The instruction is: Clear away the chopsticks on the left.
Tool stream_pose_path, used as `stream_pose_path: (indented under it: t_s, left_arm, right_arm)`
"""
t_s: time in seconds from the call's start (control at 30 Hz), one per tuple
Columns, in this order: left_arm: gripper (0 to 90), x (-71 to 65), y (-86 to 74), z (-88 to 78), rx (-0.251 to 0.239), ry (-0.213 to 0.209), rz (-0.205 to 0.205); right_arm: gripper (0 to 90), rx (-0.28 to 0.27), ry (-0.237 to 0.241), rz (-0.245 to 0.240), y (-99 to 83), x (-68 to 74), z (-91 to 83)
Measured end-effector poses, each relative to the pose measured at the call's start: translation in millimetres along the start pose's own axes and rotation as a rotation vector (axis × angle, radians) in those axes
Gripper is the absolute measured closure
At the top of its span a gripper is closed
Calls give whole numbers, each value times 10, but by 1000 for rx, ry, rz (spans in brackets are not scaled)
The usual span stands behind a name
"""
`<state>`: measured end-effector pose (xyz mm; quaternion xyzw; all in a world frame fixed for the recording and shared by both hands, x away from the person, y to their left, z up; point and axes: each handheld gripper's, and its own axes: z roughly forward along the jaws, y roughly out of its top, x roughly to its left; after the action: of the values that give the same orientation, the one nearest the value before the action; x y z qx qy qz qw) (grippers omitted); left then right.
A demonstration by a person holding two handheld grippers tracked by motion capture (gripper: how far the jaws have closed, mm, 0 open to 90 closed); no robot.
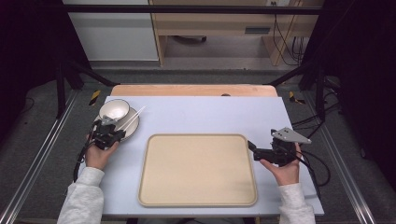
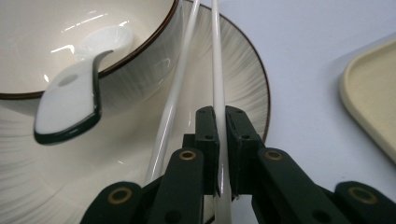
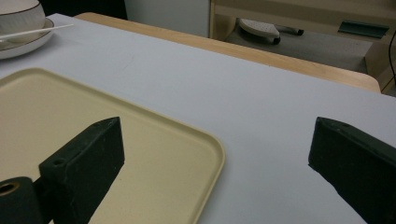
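We start with the pale blue-grey rectangular table top [image 1: 196, 114], which carries everything else. At its centre lies the large beige plastic tray with rounded corners [image 1: 198, 170], bare on its surface; in the right gripper view its corner [image 3: 187, 154] sits just ahead of the jaws.

At about ten o'clock from the tray, near the table's far left corner, stands a round white ribbed ceramic plate with a dark rim [image 1: 134, 125]. On it sits a white ceramic bowl with a thin brown rim [image 1: 114, 108], and in the left gripper view we see a white ceramic soup spoon edged in dark green [image 2: 70, 105] resting in that bowl [image 2: 56, 42], its handle hanging over the rim towards us.

Across the plate [image 2: 243, 70], to the right of the bowl, lie two slim white chopsticks [image 1: 133, 118], pointing towards one o'clock.

Our left gripper [image 1: 108, 132] is at the plate's near edge, at six o'clock from the bowl. Its jaws are drawn tight together and pinch the right-hand chopstick [image 2: 218, 70] between the pads; the other chopstick [image 2: 180, 74] lies free just beside it, at nine o'clock from the jaws.

Our right gripper [image 1: 252, 145] rests at three o'clock from the tray, pointing at its right edge. Its jaws stand wide apart, with nothing between them.
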<state>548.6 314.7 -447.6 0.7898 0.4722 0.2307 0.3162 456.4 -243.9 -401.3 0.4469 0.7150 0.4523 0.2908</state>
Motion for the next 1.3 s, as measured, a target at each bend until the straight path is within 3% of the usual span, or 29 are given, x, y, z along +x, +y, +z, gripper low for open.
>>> stream_pose_path:
  t_s: [0.2,0.37,0.57,0.87,1.3]
  left_arm:
    - [847,-41,18,-95,-18,8,9]
    - [848,-94,28,-192,-61,11,-20]
    - [848,-215,29,-339,-97,29,-16]
    - [849,-536,8,-535,-155,59,-55]
    - [848,-972,-104,-779,-193,104,-106]
  right_arm:
    - [37,-9,-2,7,5,-8,-40]
    - [37,-17,-5,7,11,-21,-64]
    - [36,-22,-5,9,15,-27,-80]
    - [36,-31,-8,17,17,-47,-115]
    - [24,-51,-25,26,24,-73,-172]
